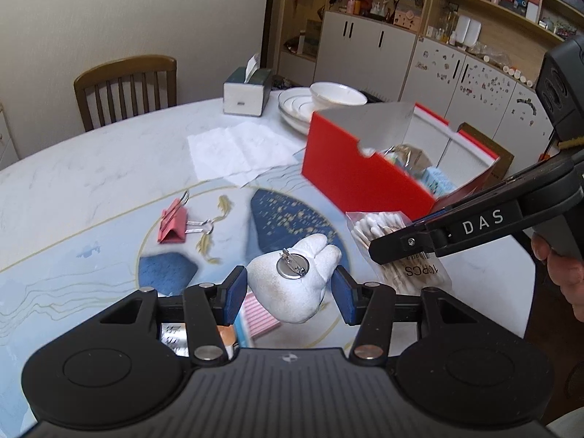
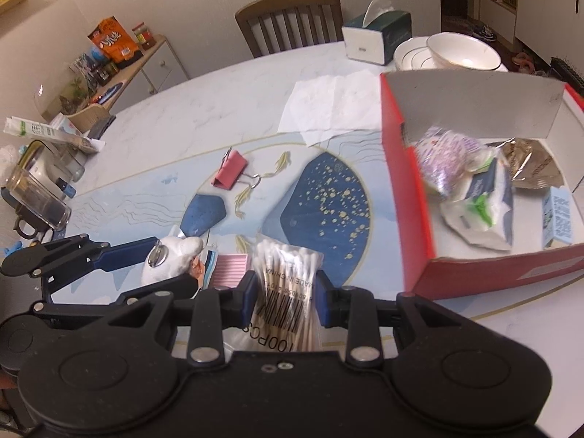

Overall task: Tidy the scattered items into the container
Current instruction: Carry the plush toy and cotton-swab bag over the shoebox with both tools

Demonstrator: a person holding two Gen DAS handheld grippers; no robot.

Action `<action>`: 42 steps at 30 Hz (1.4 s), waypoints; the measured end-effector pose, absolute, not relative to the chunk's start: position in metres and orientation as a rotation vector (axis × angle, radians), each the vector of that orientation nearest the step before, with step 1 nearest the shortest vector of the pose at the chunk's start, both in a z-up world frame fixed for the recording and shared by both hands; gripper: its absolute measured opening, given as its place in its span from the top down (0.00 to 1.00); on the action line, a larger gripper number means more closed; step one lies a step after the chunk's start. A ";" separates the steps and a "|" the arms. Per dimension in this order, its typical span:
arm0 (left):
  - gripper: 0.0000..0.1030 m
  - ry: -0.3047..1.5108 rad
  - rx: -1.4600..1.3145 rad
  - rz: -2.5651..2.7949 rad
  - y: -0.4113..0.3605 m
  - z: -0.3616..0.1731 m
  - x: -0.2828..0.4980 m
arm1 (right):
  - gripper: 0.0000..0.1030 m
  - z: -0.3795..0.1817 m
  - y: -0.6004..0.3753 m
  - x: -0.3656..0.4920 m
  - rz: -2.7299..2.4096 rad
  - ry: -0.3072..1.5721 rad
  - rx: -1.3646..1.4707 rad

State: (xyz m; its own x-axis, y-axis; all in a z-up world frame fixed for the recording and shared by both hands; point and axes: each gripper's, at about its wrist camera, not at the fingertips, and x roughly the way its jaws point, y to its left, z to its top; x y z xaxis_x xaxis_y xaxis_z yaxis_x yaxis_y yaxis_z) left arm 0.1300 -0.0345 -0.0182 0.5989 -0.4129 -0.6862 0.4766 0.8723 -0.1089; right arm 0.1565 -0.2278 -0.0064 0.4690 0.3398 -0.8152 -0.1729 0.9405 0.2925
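My left gripper (image 1: 288, 290) is shut on a white plush brooch (image 1: 292, 288) with a round metal pin back, lifted off the table. The same brooch (image 2: 171, 259) shows at the lower left of the right wrist view. A clear bag of cotton swabs (image 2: 284, 284) is pinched between the blue pads of my right gripper (image 2: 285, 294), also off the table; the bag (image 1: 387, 230) appears to the right in the left wrist view. The red box (image 2: 412, 197) stands open to the right with several packets inside. A pink binder clip (image 2: 230, 173) lies on the table.
A pink striped card (image 2: 231, 268) lies under the grippers. White paper tissues (image 2: 328, 106), a green tissue box (image 2: 379, 36) and stacked plates with a bowl (image 2: 460, 54) sit at the far side. A wooden chair (image 2: 292, 18) stands behind the table. Jars and clutter line the left edge (image 2: 40, 182).
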 end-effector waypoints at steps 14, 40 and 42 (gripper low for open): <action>0.52 0.736 0.088 -0.539 -0.086 0.008 0.127 | 0.70 0.025 -0.289 0.167 0.330 0.976 0.160; 0.52 0.713 0.164 -0.570 -0.203 0.019 0.176 | 0.70 0.028 -0.425 0.225 0.219 0.915 0.135; 0.52 0.715 0.173 -0.579 -0.213 0.018 0.182 | 0.70 0.026 -0.433 0.230 0.204 0.915 0.126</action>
State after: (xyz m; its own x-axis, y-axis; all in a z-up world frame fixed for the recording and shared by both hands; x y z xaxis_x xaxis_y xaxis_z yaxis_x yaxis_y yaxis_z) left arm 0.1822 -0.2133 0.0181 0.6071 -0.4404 -0.6615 0.5552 0.8306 -0.0433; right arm 0.2300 -0.4330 0.0256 0.5926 0.2283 -0.7725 -0.1211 0.9733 0.1947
